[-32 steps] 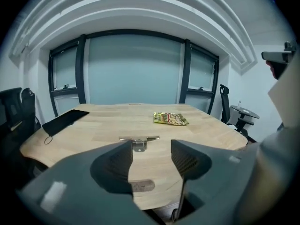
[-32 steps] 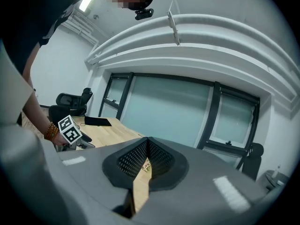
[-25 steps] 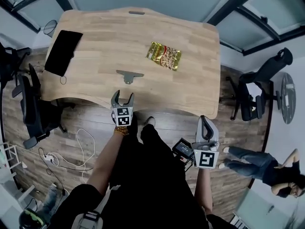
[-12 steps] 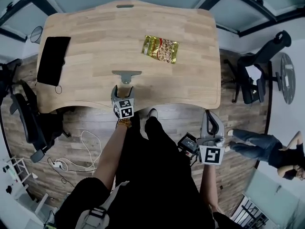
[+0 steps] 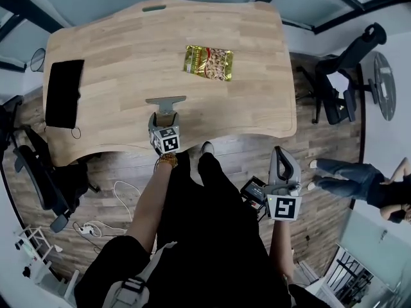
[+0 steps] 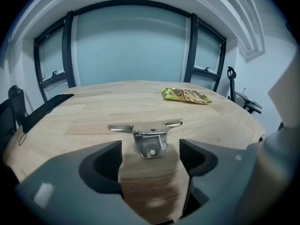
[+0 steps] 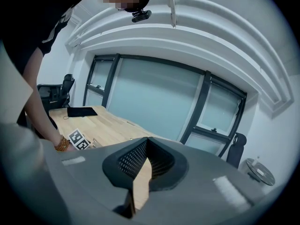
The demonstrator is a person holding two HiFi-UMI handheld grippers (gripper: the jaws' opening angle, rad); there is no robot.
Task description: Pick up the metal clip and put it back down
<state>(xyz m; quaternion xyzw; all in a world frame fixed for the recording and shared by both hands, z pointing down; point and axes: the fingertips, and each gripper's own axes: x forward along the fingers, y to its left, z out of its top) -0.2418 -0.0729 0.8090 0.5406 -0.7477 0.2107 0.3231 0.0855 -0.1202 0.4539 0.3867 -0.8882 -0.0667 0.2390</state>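
The metal clip lies on the wooden table near its front edge, silver, with two flat wings and a folded body. My left gripper is just short of it, open, its jaws on either side of the clip's body without touching. In the left gripper view the clip sits between the two dark pads of the left gripper. My right gripper hangs off the table over the floor, shut and empty. The right gripper view shows the right gripper with its jaws pressed together.
A gold snack packet lies mid-table, also visible beyond the clip as the packet. A black pad rests at the left edge. Office chairs stand to the right; a person is on the floor side.
My left gripper has moved forward over the table's front edge until its open jaws flank the clip. The right gripper stays low beside the body, still shut.
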